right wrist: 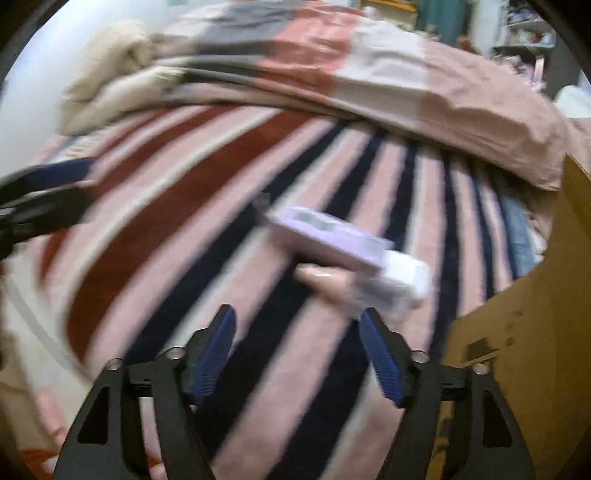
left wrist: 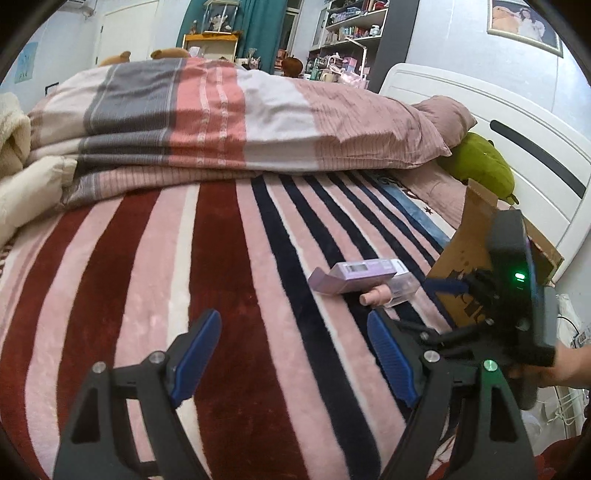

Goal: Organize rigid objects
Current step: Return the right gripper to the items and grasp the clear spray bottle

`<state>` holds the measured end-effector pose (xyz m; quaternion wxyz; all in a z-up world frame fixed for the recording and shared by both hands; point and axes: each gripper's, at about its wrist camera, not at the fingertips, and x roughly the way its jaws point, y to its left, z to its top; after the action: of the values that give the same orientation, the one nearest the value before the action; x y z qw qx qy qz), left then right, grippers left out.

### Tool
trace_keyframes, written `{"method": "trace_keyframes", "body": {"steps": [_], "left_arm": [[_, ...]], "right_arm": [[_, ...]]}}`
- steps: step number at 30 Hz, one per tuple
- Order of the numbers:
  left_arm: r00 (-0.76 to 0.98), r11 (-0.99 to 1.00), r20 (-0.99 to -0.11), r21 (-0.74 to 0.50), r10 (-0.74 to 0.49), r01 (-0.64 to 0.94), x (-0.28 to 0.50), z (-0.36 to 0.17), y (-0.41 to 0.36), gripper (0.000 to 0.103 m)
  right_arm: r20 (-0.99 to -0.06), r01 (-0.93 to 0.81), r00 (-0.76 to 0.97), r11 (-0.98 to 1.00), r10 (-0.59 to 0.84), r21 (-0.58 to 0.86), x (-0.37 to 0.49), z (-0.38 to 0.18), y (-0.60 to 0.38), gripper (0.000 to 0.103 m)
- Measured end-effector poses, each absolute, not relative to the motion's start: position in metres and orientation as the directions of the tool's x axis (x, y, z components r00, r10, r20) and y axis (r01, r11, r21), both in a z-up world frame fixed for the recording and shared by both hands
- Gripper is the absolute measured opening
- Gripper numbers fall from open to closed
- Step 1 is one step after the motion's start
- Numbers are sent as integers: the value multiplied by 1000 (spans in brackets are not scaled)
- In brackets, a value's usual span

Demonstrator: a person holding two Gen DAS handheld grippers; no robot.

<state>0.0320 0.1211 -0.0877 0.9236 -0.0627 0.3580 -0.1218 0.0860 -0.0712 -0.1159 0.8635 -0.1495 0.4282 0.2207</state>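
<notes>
A purple carton lies on the striped blanket with a pink tube and a clear case right beside it. The blurred right wrist view shows the same carton, tube and case. My left gripper is open and empty, short of and left of them. My right gripper is open and empty, just short of them; from the left wrist view it shows at the right, next to the cardboard box.
The striped blanket covers the bed. A folded quilt lies across the far side. A green plush sits by the white headboard. The cardboard box stands at the right. Shelves stand beyond.
</notes>
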Motion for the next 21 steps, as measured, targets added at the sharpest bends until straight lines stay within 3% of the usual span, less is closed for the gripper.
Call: {"method": "trace_keyframes", "body": {"steps": [1, 4, 9, 13, 14, 21], "left_arm": [[713, 962, -646, -207, -273, 180, 33, -90, 122, 79], [703, 958, -651, -226, -285, 178, 38, -99, 126, 79], [690, 955, -661, -239, -294, 179, 44, -111, 128, 79], [685, 953, -666, -248, -297, 173, 44, -115, 129, 79], [684, 953, -665, -250, -299, 173, 44, -115, 129, 79], [686, 951, -660, -249, -306, 185, 41, -107, 125, 79]], "right_arm": [[-799, -476, 563, 873, 212, -104, 93, -122, -73, 83], [-806, -425, 575, 894, 143, -144, 109, -140, -74, 85], [-808, -399, 580, 900, 102, -173, 126, -157, -72, 85], [-795, -383, 596, 911, 116, -154, 132, -157, -74, 83], [-794, -381, 596, 913, 120, -148, 134, -157, -74, 76], [-784, -415, 594, 903, 181, -107, 122, -154, -73, 76]]}}
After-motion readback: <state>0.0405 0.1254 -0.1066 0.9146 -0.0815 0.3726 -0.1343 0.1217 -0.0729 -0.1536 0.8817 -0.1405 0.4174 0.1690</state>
